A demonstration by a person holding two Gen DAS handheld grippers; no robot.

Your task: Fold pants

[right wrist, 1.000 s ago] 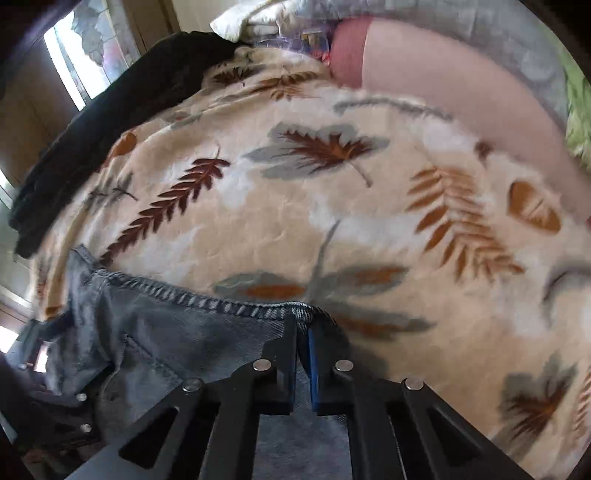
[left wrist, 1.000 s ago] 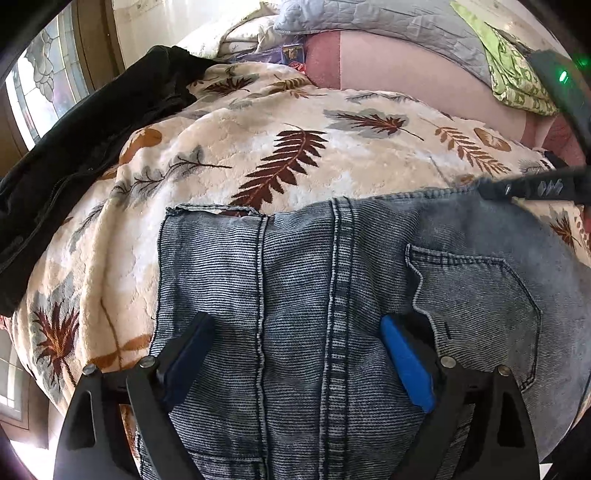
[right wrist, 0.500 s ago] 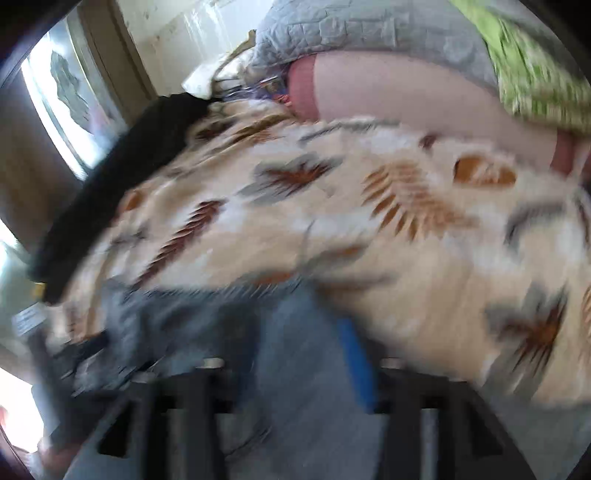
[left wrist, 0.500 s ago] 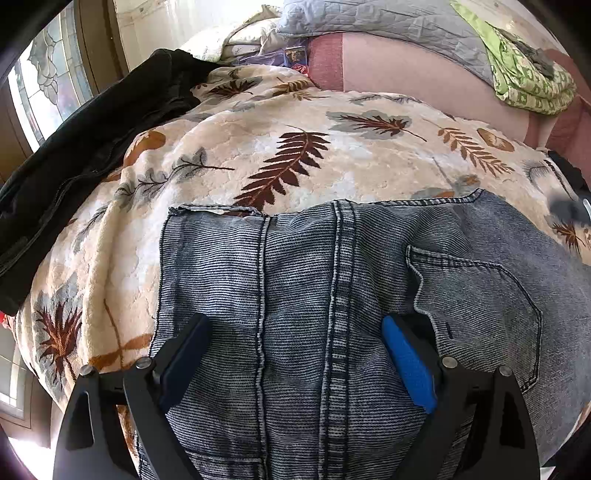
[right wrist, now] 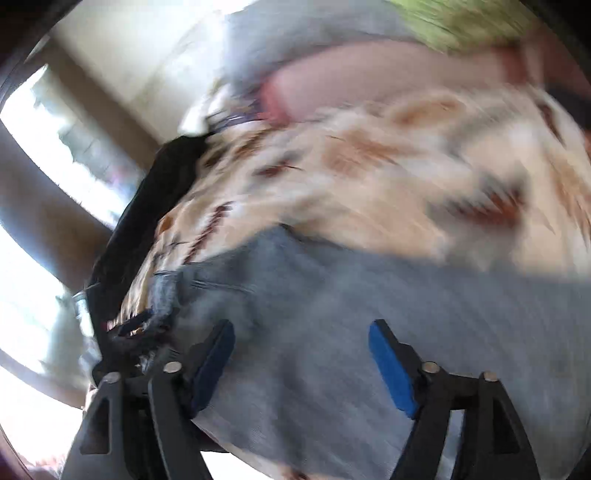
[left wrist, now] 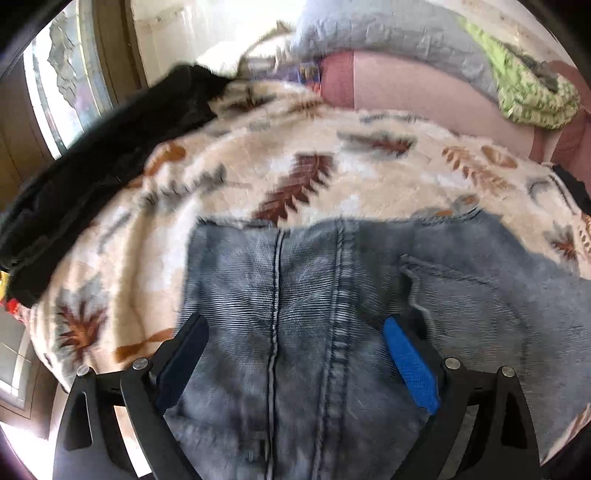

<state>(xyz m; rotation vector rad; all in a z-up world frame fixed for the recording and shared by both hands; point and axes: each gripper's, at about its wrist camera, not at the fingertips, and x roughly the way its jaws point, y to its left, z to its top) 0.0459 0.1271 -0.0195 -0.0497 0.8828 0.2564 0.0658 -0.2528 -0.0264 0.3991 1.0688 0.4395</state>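
Grey-blue jeans (left wrist: 295, 266) lie flat on a leaf-print blanket (left wrist: 280, 155), back side up, with a back pocket (left wrist: 480, 295) at the right. My left gripper (left wrist: 293, 325) hovers over the centre seam; it is open, with only denim lying beneath its blue pads (left wrist: 410, 365). In the blurred right wrist view, my right gripper (right wrist: 300, 326) hangs over a plain stretch of the jeans (right wrist: 332, 280). Its jaws are opening and grip nothing.
A black garment (left wrist: 92, 177) lies along the blanket's left edge, under a window (left wrist: 62, 81). Behind the blanket are a pink cushion (left wrist: 424, 92), a grey quilt (left wrist: 388, 33) and a green cloth (left wrist: 528, 92). The blanket (right wrist: 369, 166) stretches beyond the jeans.
My right gripper has let go of the jeans' top edge, opened wide and swung sideways while rolling; it has left the left wrist view. The left gripper has lifted slightly.
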